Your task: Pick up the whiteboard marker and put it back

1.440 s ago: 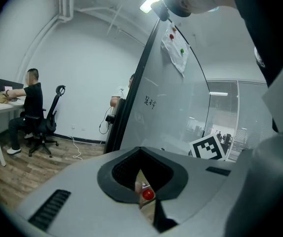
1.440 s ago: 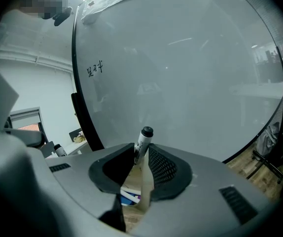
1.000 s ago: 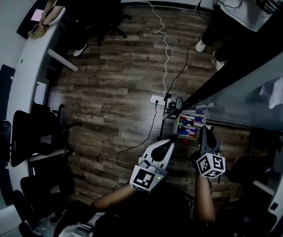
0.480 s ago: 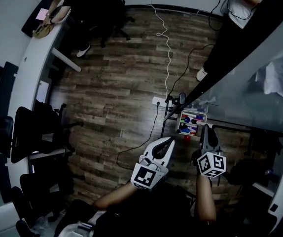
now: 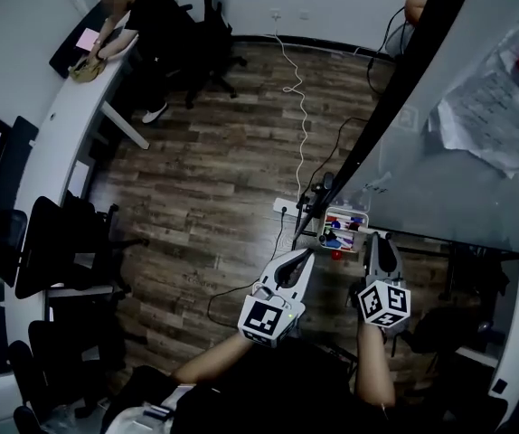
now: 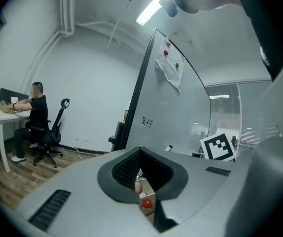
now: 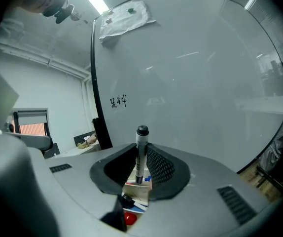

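Head view: low in the frame, the left gripper point(image 5: 306, 259) and right gripper point(image 5: 379, 242) sit just below the pen tray point(image 5: 347, 212).

Left gripper view: its jaws are pressed together, with nothing between them.

Right gripper view: the jaws clamp the whiteboard marker point(image 7: 141, 152) upright above the tray. The pickup looks done; putting it back remains.

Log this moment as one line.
right gripper: shut on whiteboard marker, upright | left gripper: shut, empty | tray: ahead of both grippers
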Demonstrator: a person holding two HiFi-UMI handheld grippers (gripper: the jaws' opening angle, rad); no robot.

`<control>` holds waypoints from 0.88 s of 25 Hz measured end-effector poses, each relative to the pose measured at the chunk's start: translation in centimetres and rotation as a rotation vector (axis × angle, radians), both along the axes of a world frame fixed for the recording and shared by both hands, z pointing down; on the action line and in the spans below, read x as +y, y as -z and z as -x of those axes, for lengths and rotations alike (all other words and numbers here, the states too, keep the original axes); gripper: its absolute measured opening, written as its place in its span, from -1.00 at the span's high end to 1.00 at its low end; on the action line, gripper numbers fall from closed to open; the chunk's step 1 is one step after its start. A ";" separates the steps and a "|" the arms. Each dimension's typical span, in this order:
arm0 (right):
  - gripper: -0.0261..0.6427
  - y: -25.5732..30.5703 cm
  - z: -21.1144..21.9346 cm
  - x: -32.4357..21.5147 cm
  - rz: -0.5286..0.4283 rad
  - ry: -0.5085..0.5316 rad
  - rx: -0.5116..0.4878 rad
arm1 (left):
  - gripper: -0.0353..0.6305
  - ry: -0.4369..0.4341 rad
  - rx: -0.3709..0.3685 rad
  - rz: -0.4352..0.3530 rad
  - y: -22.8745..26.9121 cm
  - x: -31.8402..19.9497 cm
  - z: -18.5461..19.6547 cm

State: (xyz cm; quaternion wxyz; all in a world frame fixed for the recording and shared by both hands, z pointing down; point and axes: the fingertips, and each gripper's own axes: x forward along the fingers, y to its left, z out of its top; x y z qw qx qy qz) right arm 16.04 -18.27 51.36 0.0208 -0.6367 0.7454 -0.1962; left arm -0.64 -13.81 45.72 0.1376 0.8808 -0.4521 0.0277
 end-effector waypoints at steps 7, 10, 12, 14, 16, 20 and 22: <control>0.69 2.4 0.1 1.4 -0.049 0.002 0.014 | 0.87 0.004 0.014 -0.074 2.2 0.9 0.3; 0.69 3.5 0.3 2.3 -0.075 0.005 0.023 | 0.87 0.012 0.038 -0.084 3.0 1.6 0.2; 0.69 4.3 0.6 3.0 -0.089 0.005 0.030 | 0.87 0.012 0.044 -0.085 3.4 2.1 0.2; 0.69 5.1 0.9 3.8 -0.099 0.003 0.031 | 0.87 0.012 0.045 -0.097 3.9 2.5 0.3; 0.69 5.9 1.3 4.6 -0.113 0.002 0.029 | 0.87 0.016 0.052 -0.118 4.6 2.8 0.4; 0.69 7.3 1.7 6.3 -0.141 0.006 0.038 | 0.87 0.012 0.050 -0.143 5.5 3.4 0.2; 0.69 8.0 1.9 7.1 -0.155 0.011 0.045 | 0.87 0.011 0.046 -0.148 5.6 3.6 0.1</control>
